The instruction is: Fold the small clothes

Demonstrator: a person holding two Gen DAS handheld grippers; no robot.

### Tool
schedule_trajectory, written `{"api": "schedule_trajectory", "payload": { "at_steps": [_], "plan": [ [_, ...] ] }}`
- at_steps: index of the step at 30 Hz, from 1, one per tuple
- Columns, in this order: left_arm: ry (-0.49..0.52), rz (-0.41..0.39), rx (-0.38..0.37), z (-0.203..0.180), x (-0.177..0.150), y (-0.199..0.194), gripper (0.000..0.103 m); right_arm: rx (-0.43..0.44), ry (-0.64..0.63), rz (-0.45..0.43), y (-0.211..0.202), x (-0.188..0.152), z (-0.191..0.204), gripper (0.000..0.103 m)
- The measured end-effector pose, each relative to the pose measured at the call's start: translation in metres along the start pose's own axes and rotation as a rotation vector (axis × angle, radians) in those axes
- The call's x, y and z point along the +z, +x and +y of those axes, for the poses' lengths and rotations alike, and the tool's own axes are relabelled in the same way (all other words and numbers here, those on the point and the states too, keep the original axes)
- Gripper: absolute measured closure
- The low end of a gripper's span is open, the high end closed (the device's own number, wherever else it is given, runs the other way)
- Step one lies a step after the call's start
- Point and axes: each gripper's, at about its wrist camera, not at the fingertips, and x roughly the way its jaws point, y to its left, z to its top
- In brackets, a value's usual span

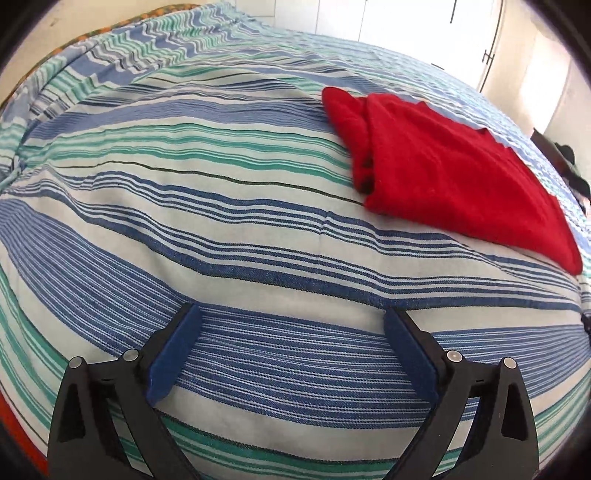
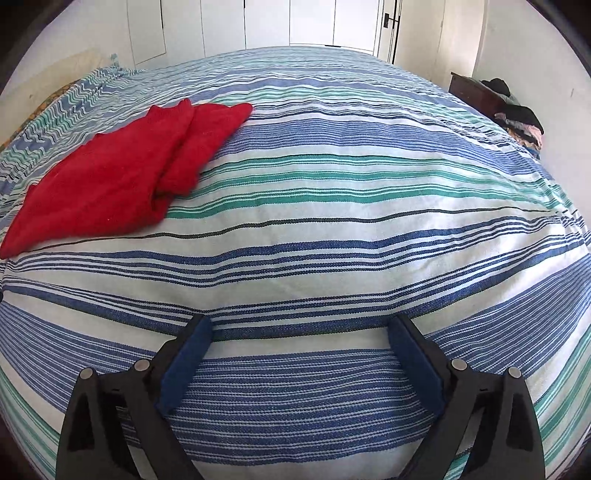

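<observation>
Your left hand-held gripper (image 1: 291,317) hangs over the striped bedspread (image 1: 221,206) with its blue-padded fingers (image 1: 173,354) spread wide and nothing between them; your right hand-held gripper (image 2: 301,326) does the same, jaws apart and empty above the blue, green and white bands. The red garment (image 1: 443,177) lies folded on the bed, well ahead of both tools and touching neither. From the left wrist view it sits up and to the right, one layer lapped over another along its near edge; from the right wrist view the same red garment (image 2: 122,173) sits up and to the left. At the far right side of the bed, a dark piece of furniture (image 2: 476,92) carries a heap of dark and pale clothes (image 2: 517,114). White cupboard doors (image 2: 314,22) line the wall beyond the bed.
</observation>
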Motion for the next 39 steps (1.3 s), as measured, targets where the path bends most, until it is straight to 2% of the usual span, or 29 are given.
{"api": "schedule_trajectory", "payload": {
  "at_steps": [7, 17, 24, 27, 29, 32, 33, 35, 37, 39],
  "plan": [
    [0.029, 0.005, 0.037, -0.006, -0.003, 0.001, 0.003, -0.009, -0.007, -0.021, 0.001, -0.009, 0.004, 0.006],
    [0.053, 0.098, 0.046, -0.008, 0.005, 0.006, 0.002, -0.008, -0.009, -0.011, 0.001, -0.008, 0.005, 0.006],
    [0.080, 0.048, 0.016, -0.006, -0.004, 0.000, 0.002, -0.008, -0.006, -0.008, 0.002, -0.008, 0.006, 0.006],
    [0.089, 0.073, -0.030, -0.001, -0.001, -0.007, 0.002, -0.011, -0.008, -0.009, 0.002, -0.008, 0.006, 0.006],
    [0.059, 0.101, -0.099, 0.009, 0.009, -0.021, 0.005, -0.005, -0.008, -0.007, 0.002, -0.007, 0.005, 0.006],
    [-0.092, 0.068, -0.317, 0.029, 0.036, -0.044, 0.008, -0.004, -0.007, -0.009, 0.002, -0.008, 0.005, 0.006],
    [-0.128, 0.059, -0.358, 0.032, 0.050, -0.046, 0.008, -0.004, -0.008, -0.012, 0.002, -0.008, 0.005, 0.006],
    [-0.161, 0.057, -0.409, 0.029, 0.082, -0.038, 0.008, -0.002, -0.007, -0.021, 0.001, -0.009, 0.004, 0.006],
    [-0.170, 0.106, -0.455, 0.017, 0.111, -0.012, 0.008, 0.001, -0.006, -0.029, 0.001, -0.010, 0.004, 0.005],
    [-0.175, 0.158, -0.417, 0.006, 0.131, 0.022, 0.009, 0.003, -0.005, -0.032, 0.000, -0.011, 0.004, 0.005]
  ]
}}
